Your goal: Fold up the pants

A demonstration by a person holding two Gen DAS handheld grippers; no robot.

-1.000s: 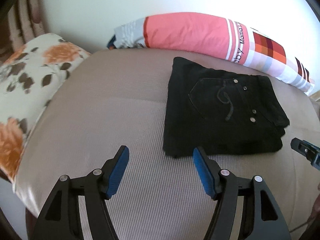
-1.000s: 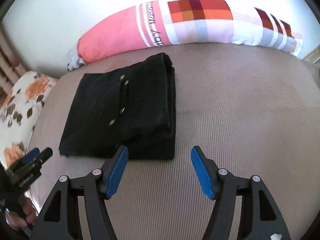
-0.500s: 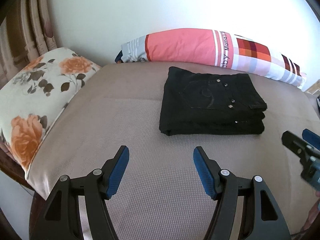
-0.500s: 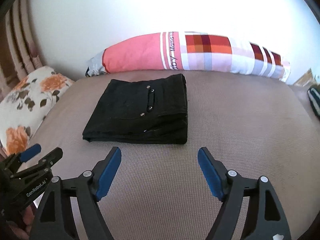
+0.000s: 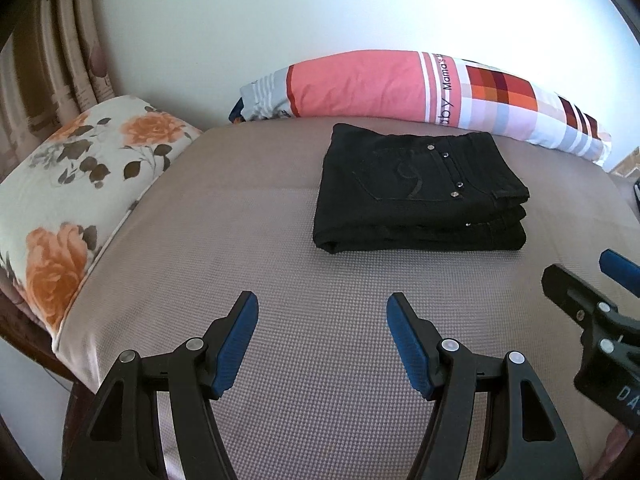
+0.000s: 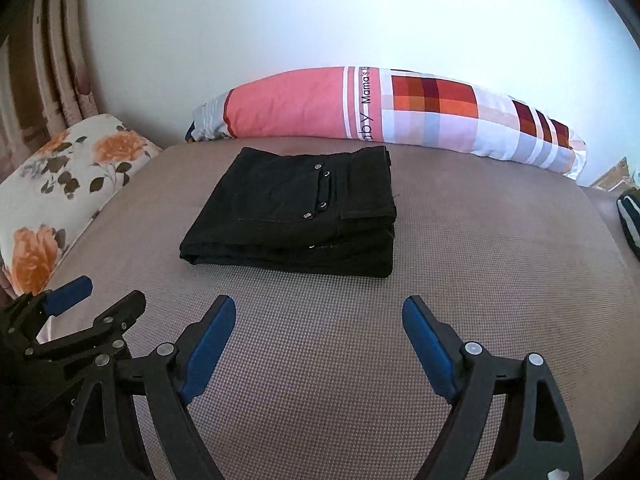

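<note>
A big bed (image 5: 240,240) under a brownish-grey cover, filling most of both views. A plain white wall (image 5: 320,8) behind it at 12 o'clock. A striped curtain (image 5: 60,60) at 10 o'clock, in the corner.

At the far edge of the bed, a long pillow (image 5: 400,84) lying sideways against the wall: pink on one end, coloured squares on the other, some letters printed in the middle. At 9 o'clock, a white pillow with orange flowers (image 5: 80,176), resting on the left edge of the bed.

In the middle of the bed, black pants (image 6: 296,216) folded into a neat, thick stack, lying flat just in front of the long pillow and not touching it. Back pocket with a curly stitch on top, small silver studs beside it. In the left view, at about 1 o'clock from the blue pads; in the right view, at about 11 o'clock. Nothing touching them.

Near the bottom, the left hand-held gripper (image 5: 322,344), spread apart, only bare bed cover between its blue pads. Next to it, the right hand-held gripper (image 6: 318,344), spread wider, just been opening, nothing between its pads either. Both well back from the pants.

At 3 o'clock in the right view, a small dark striped thing (image 6: 630,220), cut off by the edge, hard to tell what.
</note>
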